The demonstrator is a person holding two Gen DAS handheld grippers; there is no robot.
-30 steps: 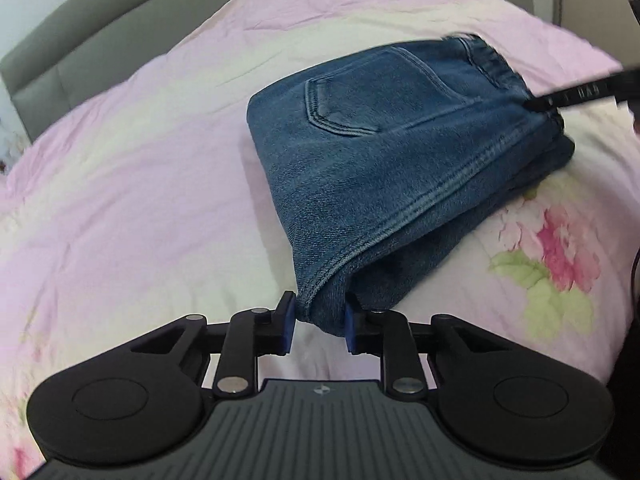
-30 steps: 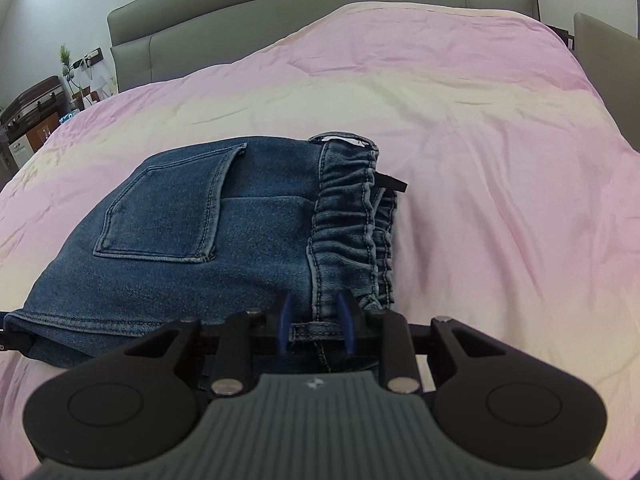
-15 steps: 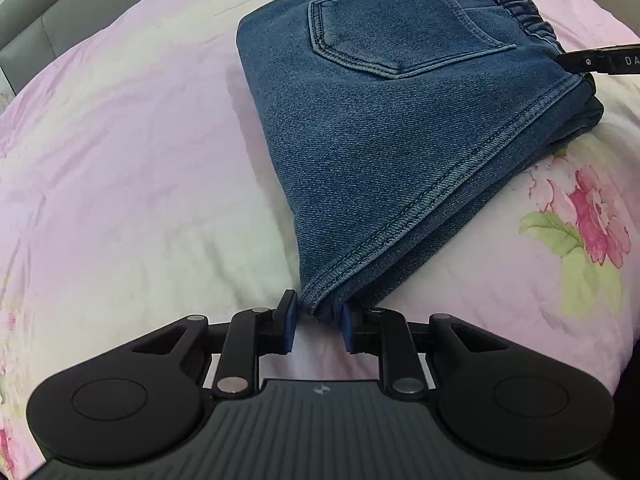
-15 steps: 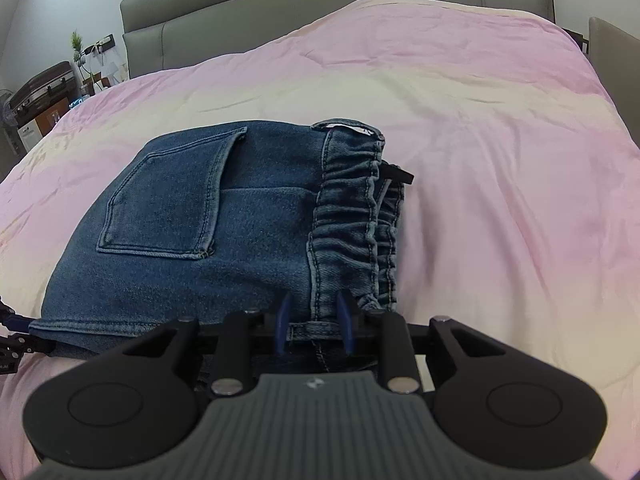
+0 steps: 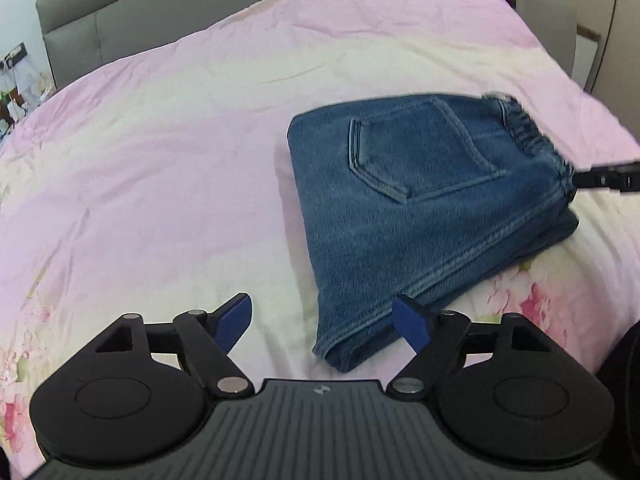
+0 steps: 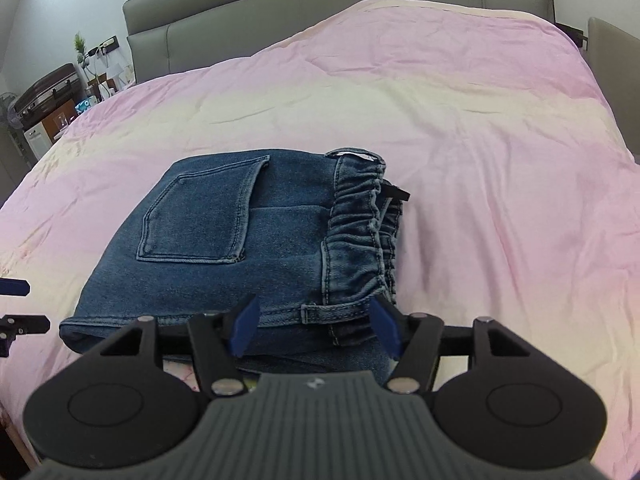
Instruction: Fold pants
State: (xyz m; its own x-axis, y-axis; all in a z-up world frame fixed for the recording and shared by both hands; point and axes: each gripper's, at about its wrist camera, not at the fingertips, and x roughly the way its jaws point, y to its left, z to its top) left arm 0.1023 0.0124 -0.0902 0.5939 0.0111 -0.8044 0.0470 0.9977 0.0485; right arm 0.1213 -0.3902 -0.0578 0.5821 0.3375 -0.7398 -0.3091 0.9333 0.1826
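Pants (image 5: 420, 216): folded on bed (image 5: 160, 160), fold prob. done.
L tongs (image 5: 324, 326): opening, off hem.
R tongs (image 6: 316, 326): opening, waistband freed.

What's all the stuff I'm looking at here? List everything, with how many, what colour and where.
Jeans: one pair, blue denim, folded, lying on the bed, back pocket up.
Bedcover: one, pink and cream with flowers, over the whole bed.
Headboard: one, grey, at the far end of the bed.
Suitcase: one, dark brown, far left beside the bed.
Potted plant: one, green, by the left wall.
Left tongs: one, black with blue pads, opening; jeans corner between the pads, untouched.
Right tongs: one, black with blue pads, opening, either side of the waistband.
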